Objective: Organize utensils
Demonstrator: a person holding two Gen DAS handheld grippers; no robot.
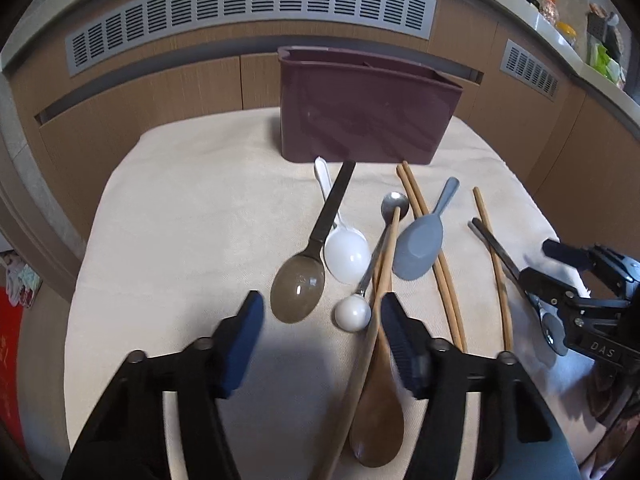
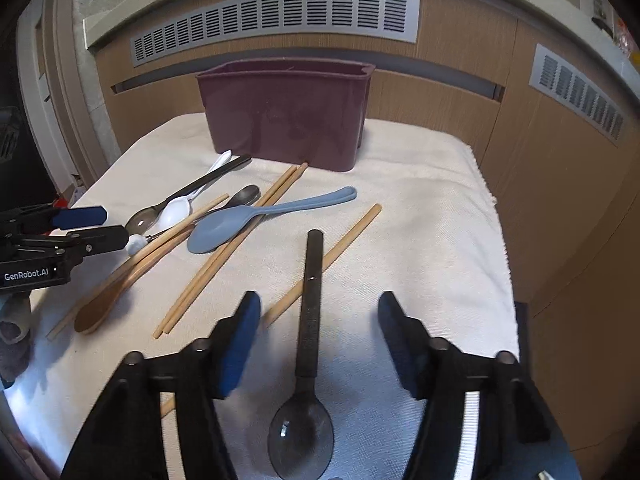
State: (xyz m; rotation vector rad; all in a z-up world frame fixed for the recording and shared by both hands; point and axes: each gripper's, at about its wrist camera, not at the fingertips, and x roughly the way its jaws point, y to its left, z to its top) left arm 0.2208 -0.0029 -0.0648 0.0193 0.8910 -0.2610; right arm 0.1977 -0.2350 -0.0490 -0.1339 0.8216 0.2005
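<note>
Left gripper (image 1: 322,320) and right gripper (image 2: 319,320) both spread wide, level, low over scattered utensils on cloth (image 2: 420,208).

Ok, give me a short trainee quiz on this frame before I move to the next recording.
1. True or false: the left tongs and the right tongs are both open.
2. Which utensil lies between the right tongs' fingers? A wooden spoon; B dark-handled spoon; C white spoon.
3. Fill in: the blue spoon lies across a pair of ____.
Key: 1 true; 2 B; 3 chopsticks.
</note>
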